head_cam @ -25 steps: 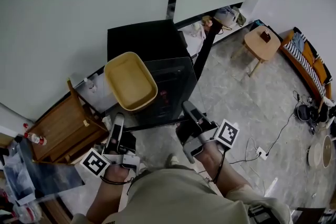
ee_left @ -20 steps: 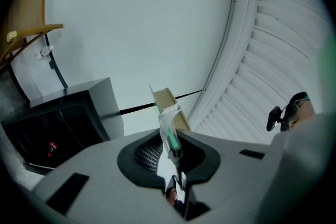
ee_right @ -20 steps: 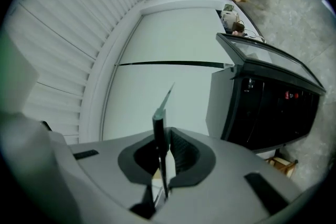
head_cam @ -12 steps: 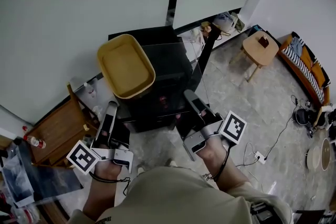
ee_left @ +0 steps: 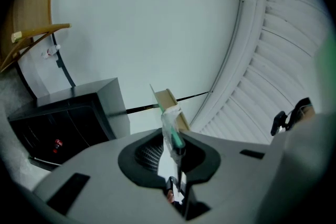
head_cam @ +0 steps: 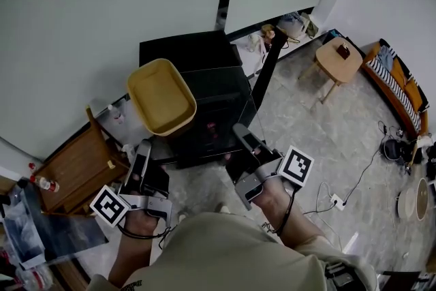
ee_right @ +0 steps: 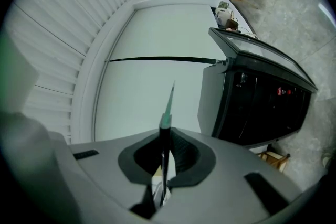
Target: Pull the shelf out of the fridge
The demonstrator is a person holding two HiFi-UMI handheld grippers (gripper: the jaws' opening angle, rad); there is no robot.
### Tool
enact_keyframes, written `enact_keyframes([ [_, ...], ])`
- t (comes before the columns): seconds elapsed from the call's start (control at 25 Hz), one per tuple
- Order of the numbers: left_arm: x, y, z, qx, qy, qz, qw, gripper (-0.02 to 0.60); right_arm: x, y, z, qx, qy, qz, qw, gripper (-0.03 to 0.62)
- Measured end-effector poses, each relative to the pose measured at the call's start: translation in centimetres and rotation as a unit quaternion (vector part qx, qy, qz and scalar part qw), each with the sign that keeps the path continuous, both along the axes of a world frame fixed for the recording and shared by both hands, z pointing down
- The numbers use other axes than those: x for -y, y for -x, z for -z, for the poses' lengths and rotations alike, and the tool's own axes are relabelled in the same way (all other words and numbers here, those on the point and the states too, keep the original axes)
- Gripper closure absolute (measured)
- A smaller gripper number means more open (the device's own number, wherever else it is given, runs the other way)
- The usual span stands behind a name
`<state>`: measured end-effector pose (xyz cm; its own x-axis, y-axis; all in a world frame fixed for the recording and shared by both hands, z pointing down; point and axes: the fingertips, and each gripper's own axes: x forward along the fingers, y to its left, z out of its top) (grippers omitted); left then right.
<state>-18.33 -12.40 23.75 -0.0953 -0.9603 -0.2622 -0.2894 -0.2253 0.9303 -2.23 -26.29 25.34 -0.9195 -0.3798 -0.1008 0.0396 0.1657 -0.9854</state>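
The glass shelf (head_cam: 228, 120) has lifted slightly, with my left hand-held gripper (head_cam: 144, 148) and right hand-held gripper (head_cam: 240, 131) clamped on its edges; any tilt could slide off the yellow tub (head_cam: 161, 96), which seems to ride on it.

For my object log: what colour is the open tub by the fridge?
Mustard yellow tub; clearest in the head view.

Left gripper (head_cam: 144, 148) and right gripper (head_cam: 242, 133) pointed forward, side by side, each clamped on the glass shelf (ee_right: 168, 105).
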Motion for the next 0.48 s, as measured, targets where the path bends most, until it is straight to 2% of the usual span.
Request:
enact_keyframes([
  [0.36,-0.3,0.3,-3.7,-0.014,0.023,0.001,0.9996,0.552,-0.2,0.4,-3.0,-0.024,0.000,0.008,1.000,0.589],
  [0.48,-0.3,0.6,-4.0,-0.008,0.026,0.002,0.9996,0.552,-0.2,0.8,-3.6,-0.022,0.005,0.008,1.000,0.589],
])
